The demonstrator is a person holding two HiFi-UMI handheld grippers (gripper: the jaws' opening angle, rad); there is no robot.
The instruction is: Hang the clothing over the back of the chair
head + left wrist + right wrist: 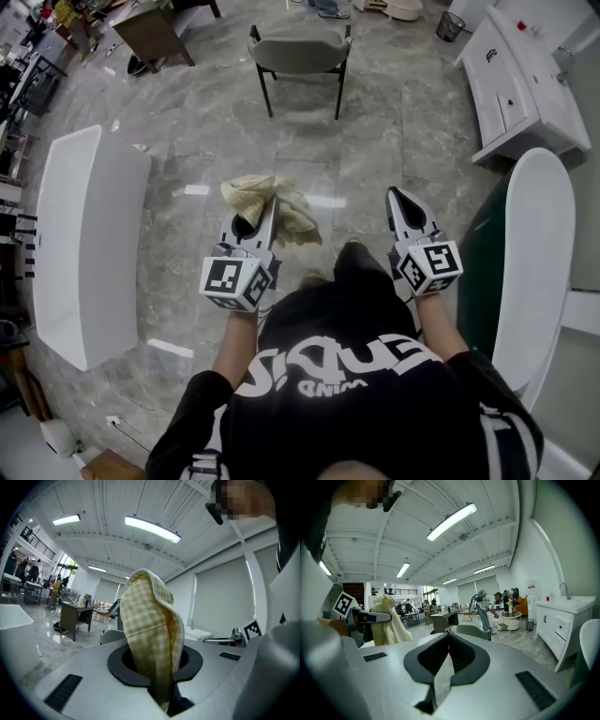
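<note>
A pale yellow checked garment (267, 208) hangs bunched from my left gripper (266, 212), whose jaws are shut on it. In the left gripper view the cloth (152, 630) rises in a fold between the jaws and fills the middle. A grey chair (300, 52) with black legs stands ahead on the marble floor, its back towards me, well beyond both grippers. My right gripper (410, 208) is held level beside the left one, shut with nothing in it. From the right gripper view I see the garment (386, 620) at left and the chair (474, 632) just past the jaws.
A long white tub (89, 234) lies at the left. Another white tub with a dark green side (534, 253) is close on the right. A white vanity cabinet (520, 80) stands at the far right, a brown desk (155, 33) at the far left.
</note>
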